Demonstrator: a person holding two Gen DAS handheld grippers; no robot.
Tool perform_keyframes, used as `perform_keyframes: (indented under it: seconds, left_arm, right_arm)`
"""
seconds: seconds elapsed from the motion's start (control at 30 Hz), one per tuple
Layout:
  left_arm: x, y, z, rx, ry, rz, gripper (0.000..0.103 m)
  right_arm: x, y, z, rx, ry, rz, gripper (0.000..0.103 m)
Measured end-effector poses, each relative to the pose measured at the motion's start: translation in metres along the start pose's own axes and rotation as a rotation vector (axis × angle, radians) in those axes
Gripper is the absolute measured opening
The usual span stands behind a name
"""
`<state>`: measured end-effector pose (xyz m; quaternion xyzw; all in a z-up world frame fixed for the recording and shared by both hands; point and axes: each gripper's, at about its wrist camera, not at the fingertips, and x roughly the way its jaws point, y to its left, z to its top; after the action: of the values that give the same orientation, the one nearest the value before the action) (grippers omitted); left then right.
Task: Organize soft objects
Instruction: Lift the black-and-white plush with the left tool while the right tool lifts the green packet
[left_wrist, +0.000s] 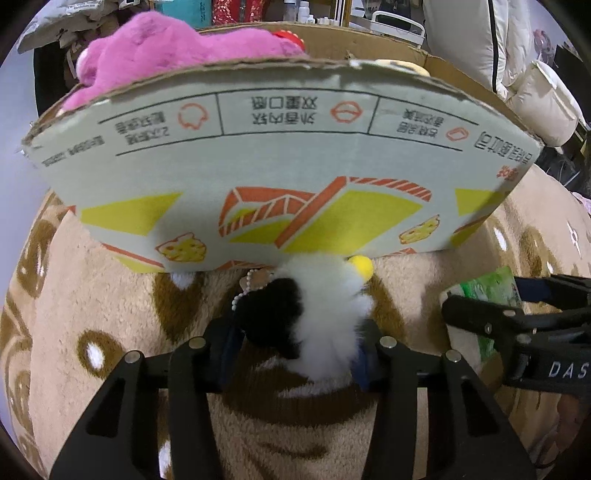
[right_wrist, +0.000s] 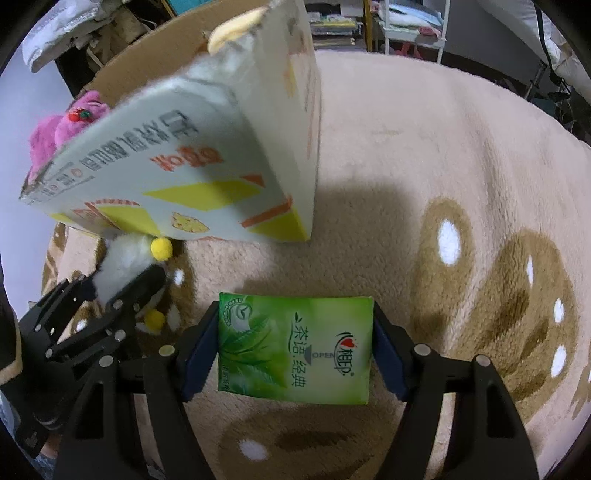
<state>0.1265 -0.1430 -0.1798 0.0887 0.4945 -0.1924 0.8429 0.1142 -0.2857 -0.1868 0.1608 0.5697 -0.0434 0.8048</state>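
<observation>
On beige bear-print rug (right_wrist: 424, 155): cardboard box (left_wrist: 280, 177), cluttered room behind.

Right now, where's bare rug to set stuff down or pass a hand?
Free: the open rug right of the cardboard box and beyond the green tissue pack. Crowded: the box's front, where the left tongs grip the black-and-white plush; the pink plush fills the box.

Each camera sits just behind its own fingers, looking steeply down and forward at the rug (left_wrist: 92, 280) from close range. Both views share the box (left_wrist: 280, 162), the black-and-white plush (left_wrist: 314, 317) and the tissue pack (right_wrist: 295, 347); the left view faces the box front, the right its corner.
</observation>
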Motion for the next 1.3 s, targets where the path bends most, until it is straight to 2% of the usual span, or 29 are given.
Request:
perform_keyframes:
  seconds: [0.23, 0.53, 0.8, 1.07, 1.3]
  left_arm:
    - [-0.022, 0.003, 0.001, -0.02, -0.036, -0.001, 0.047]
    - [-0.07, 0.005, -0.006, -0.009, -0.112, 0.062, 0.047]
    - [-0.13, 0.005, -0.014, 0.003, -0.256, 0.111, 0.047]
    - [-0.183, 0.005, -0.007, 0.023, -0.415, 0.163, 0.047]
    - [-0.226, 0.017, 0.009, -0.029, -0.546, 0.173, 0.047]
  right_arm:
    - [-0.025, 0.009, -0.003, -0.029, -0.098, 0.0, 0.078]
    - [-0.065, 0.004, -0.014, -0.045, -0.246, 0.067, 0.078]
    - [-0.122, 0.01, -0.026, -0.077, -0.425, 0.117, 0.078]
    - [-0.165, 0.026, -0.031, -0.141, -0.602, 0.132, 0.078]
    - [-0.2, 0.036, -0.026, -0.177, -0.727, 0.127, 0.078]
